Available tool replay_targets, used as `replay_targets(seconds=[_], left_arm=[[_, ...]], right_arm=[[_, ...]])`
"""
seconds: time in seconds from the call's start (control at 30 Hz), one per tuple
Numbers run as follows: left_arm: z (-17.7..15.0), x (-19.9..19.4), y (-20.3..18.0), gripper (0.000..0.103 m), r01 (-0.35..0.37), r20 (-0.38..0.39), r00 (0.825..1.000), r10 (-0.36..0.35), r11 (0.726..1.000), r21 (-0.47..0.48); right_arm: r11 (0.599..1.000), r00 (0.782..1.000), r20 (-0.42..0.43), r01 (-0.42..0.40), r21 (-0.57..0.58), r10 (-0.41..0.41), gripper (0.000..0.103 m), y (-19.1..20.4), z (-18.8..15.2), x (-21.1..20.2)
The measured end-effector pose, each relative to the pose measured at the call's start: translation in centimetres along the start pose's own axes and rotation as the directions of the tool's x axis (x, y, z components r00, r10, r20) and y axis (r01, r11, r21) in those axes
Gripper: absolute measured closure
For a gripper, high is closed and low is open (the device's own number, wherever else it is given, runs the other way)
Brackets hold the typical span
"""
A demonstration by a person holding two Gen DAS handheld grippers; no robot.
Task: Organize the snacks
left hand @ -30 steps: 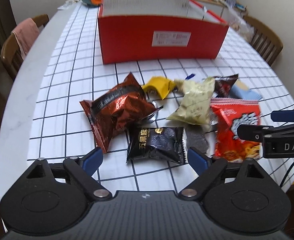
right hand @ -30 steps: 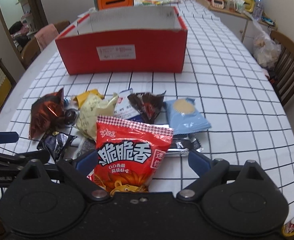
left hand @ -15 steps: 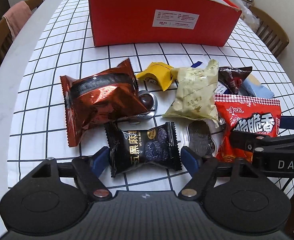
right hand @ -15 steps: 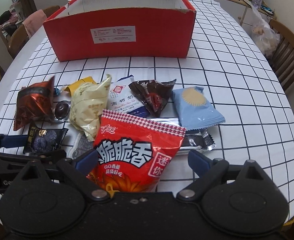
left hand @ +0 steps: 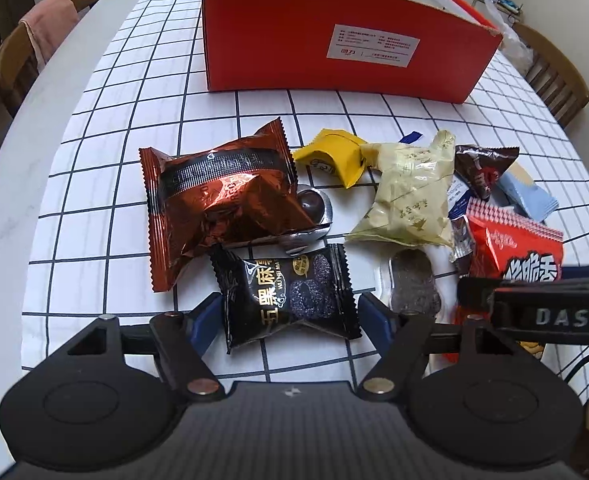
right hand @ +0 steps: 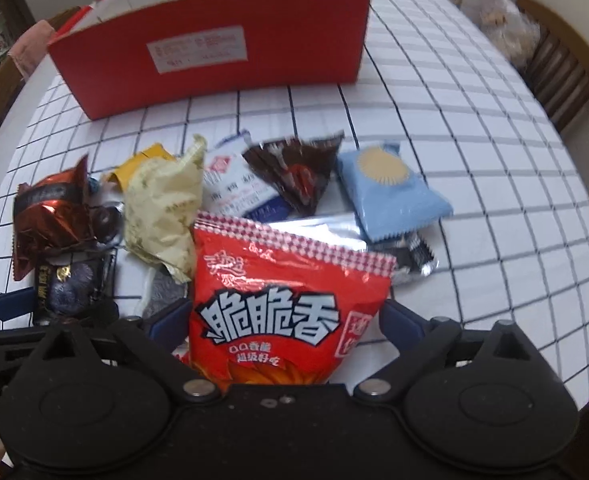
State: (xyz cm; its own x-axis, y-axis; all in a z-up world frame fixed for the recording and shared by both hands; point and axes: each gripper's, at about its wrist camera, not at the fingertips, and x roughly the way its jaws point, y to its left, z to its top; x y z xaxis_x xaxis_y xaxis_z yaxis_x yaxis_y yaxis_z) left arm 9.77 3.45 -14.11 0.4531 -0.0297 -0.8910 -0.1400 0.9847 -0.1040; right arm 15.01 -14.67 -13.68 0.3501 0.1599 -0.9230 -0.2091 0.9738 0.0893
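My left gripper [left hand: 290, 318] straddles a black sesame snack packet [left hand: 290, 292] that lies flat on the checked tablecloth; its jaws are closing and the blue pads stand just at the packet's side edges. My right gripper [right hand: 284, 320] straddles a red crisp bag [right hand: 290, 300], its jaws closing too, with the pads just outside the bag's sides. Behind lie a copper foil pack [left hand: 218, 204], a yellow wrapper [left hand: 334, 156], a cream pouch [left hand: 410, 196], a brown triangular packet [right hand: 298, 172] and a light blue packet [right hand: 390, 192]. The red cardboard box [left hand: 334, 48] stands open-topped beyond the pile.
Part of my right gripper crosses the lower right of the left wrist view. Wooden chairs [left hand: 18, 64] [right hand: 562, 68] stand at both sides of the table. A clear sesame-disc pack [left hand: 412, 284] and a round foil chocolate [left hand: 314, 204] lie in the pile. The table's edge [left hand: 10, 184] curves on the left.
Both grippers have come down and closer over the snacks. The left jaws have narrowed around the black packet; the right jaws have narrowed slightly around the red bag.
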Motion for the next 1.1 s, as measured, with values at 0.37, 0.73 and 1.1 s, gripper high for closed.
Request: replay_targets(seconds=[0.37,0.73,1.1], left_arm=[[-0.3,-0.6,0.8,0.052,0.066,0.021,0.998,-0.065,0.997,-0.040],[-0.7,-2.0,1.1,0.074,0.118,0.073,0.991,-0.113,0.991,-0.066],[-0.8,-4.1,1.1,0.081,0.137,0.118,0.985,-0.129,0.989,-0.063]], right_arm=[[0.999,0.999,0.027,-0.046,0.021,0.045,0.030,-1.0,-0.8,-0.8],[0.996,0.989,0.126,-0.086,0.007,0.084,0.030,-1.9,-1.2,-4.2],[0.996,0.976,0.197,-0.086,-0.022,0.089,0.030,-2.3,-0.4,-7.2]])
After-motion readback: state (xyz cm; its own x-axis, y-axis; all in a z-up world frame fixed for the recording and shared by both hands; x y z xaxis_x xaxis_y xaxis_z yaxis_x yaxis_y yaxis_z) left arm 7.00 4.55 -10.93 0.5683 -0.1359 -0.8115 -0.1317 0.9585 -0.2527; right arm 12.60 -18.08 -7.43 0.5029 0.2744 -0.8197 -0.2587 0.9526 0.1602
